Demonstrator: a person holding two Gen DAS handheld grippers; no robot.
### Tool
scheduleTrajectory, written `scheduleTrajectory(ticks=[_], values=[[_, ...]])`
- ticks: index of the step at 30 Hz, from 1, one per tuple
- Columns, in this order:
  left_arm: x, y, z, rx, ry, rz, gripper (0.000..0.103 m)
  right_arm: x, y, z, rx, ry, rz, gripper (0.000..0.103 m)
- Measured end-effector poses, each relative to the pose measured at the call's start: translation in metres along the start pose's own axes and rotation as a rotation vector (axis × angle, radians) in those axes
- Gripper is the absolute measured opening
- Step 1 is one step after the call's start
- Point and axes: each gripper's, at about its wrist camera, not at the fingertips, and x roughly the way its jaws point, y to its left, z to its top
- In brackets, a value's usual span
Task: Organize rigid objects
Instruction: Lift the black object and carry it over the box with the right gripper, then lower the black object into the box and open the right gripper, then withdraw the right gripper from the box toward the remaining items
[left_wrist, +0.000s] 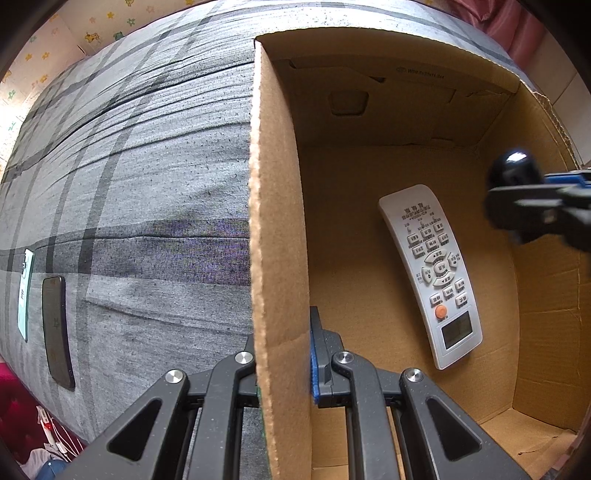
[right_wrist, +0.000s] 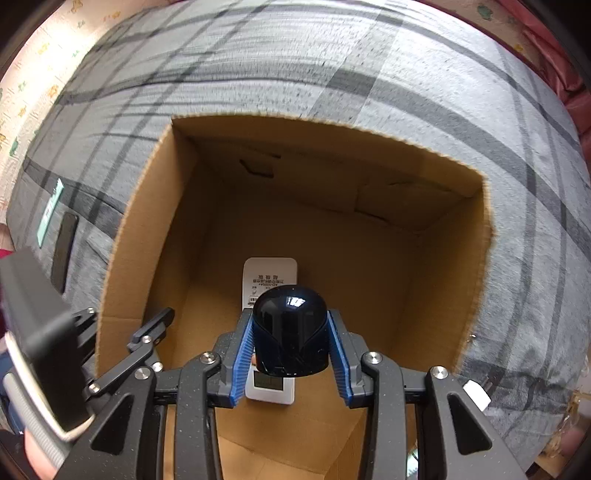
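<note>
My right gripper (right_wrist: 291, 354) is squeezing a shiny black round thing (right_wrist: 291, 328) between its blue pads. I hold it over the open cardboard box (right_wrist: 144, 221), not yet set down. My left gripper (left_wrist: 284, 373) has one finger outside and one inside the box's side wall. The wall sits between the pads, so I think it is pinched to hold the box steady, but I cannot be sure how tight.

One job looks done: the white remote (left_wrist: 432, 273) already lies flat on the box floor, at about 3 o'clock in my left view. In my right view it sits right under the black thing.

What is left, I think: put the black thing in the box, then get two more things. A dark phone (left_wrist: 57, 328) and a thin pale green thing (left_wrist: 26, 295) lie side by side on the grey checked bed cover (left_wrist: 147, 166), at 9 o'clock, well apart from the box.

The remote could get in the way if I drop the black thing straight down. The box floor beside it is bare.
</note>
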Motion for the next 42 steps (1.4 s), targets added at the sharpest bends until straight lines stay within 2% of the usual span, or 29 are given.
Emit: scheduleTrajectory(ticks=[9, 19, 28, 33, 42], values=[[0.002, 0.004, 0.002, 0.001, 0.006, -0.005, 0.013, 0.034, 0.001, 0.006, -0.014, 0.053, -0.020, 0.041], [0.005, 0.004, 0.005, 0.000, 0.014, -0.008, 0.013, 0.036, 0.004, 0.011, -0.043, 0.055, -0.012, 0.042], [0.006, 0.005, 0.006, 0.002, 0.015, -0.007, 0.013, 0.024, 0.010, 0.014, -0.054, 0.013, -0.022, 0.059], [0.005, 0.004, 0.005, 0.004, 0.013, -0.005, 0.013, 0.013, 0.009, 0.013, -0.061, -0.006, -0.023, 0.078], [0.004, 0.006, 0.004, -0.002, 0.012, -0.013, 0.013, -0.013, 0.010, 0.006, -0.077, -0.068, -0.049, 0.087]])
